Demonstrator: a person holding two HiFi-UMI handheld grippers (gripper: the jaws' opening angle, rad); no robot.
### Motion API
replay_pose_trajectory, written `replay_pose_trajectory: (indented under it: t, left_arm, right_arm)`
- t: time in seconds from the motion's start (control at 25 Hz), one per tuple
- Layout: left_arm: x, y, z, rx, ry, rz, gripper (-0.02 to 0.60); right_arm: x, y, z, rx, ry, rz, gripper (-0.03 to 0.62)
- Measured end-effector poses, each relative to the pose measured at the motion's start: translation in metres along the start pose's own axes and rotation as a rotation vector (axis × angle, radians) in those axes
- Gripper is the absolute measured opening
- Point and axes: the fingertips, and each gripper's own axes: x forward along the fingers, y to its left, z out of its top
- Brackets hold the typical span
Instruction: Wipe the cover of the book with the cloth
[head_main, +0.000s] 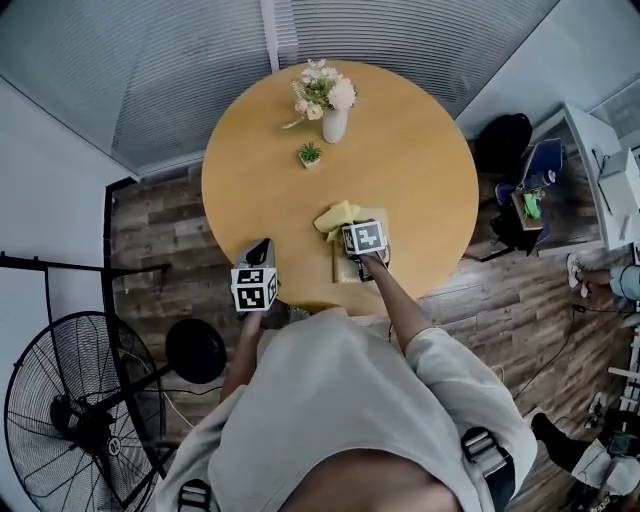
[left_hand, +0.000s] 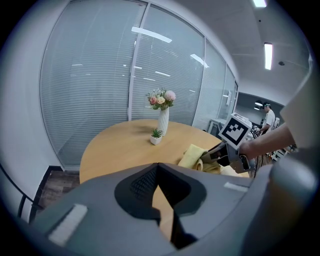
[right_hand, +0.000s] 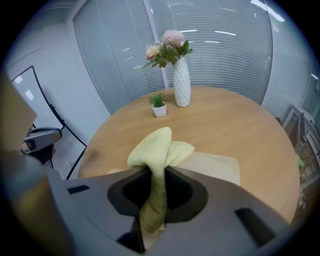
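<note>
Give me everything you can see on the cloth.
The cloth is pale yellow, soft terry-like fabric, bunched rather than flat. The right gripper is shut on one fold, which runs down between its jaws; the rest mushrooms forward in two rounded lobes. It sits over the beige book on the round wooden table; contact with the cover is unclear.

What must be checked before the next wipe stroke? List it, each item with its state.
1. Grip: right gripper shut on the cloth: ok.
2. Contact: cloth pressed onto the book cover: cannot tell; it hangs over the cover.
3. Support: book flat on the table: ok.
4. Bracing: left gripper steadying the book: not ok; it is shut, empty and away from the book, at the table's near edge.
5. Path: vase and small plant well clear of the book: ok.
</note>
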Motion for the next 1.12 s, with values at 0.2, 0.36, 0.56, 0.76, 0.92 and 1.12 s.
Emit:
replay_pose_trajectory:
  t: [0.2,0.36,0.56,0.76,0.92,1.12]
  left_arm:
    - [0.001,-0.005,0.002,0.008,0.0,-0.005,0.009]
    - [0.003,-0.011,0.003,0.012,0.004,-0.01,0.009]
    - [0.007,-0.017,0.004,0.02,0.005,-0.021,0.009]
    - [0.01,-0.023,0.008,0.031,0.009,-0.029,0.009]
    - [0.012,-0.025,0.009,0.037,0.008,-0.033,0.009]
    - [0.015,-0.029,0.011,0.044,0.011,-0.038,0.009]
  right_arm:
    - [-0.005,-0.006,-0.002,0.014,-0.008,0.001,0.069]
    - [-0.009,-0.014,-0.004,0.028,-0.008,0.0,0.069]
    - [-0.012,-0.021,-0.007,0.039,-0.007,-0.004,0.069]
    - [-0.016,-0.03,-0.009,0.057,-0.002,-0.002,0.069]
    - [-0.017,-0.036,-0.012,0.067,0.001,-0.007,0.069]
    - [-0.02,-0.043,-0.012,0.071,0.0,-0.012,0.069]
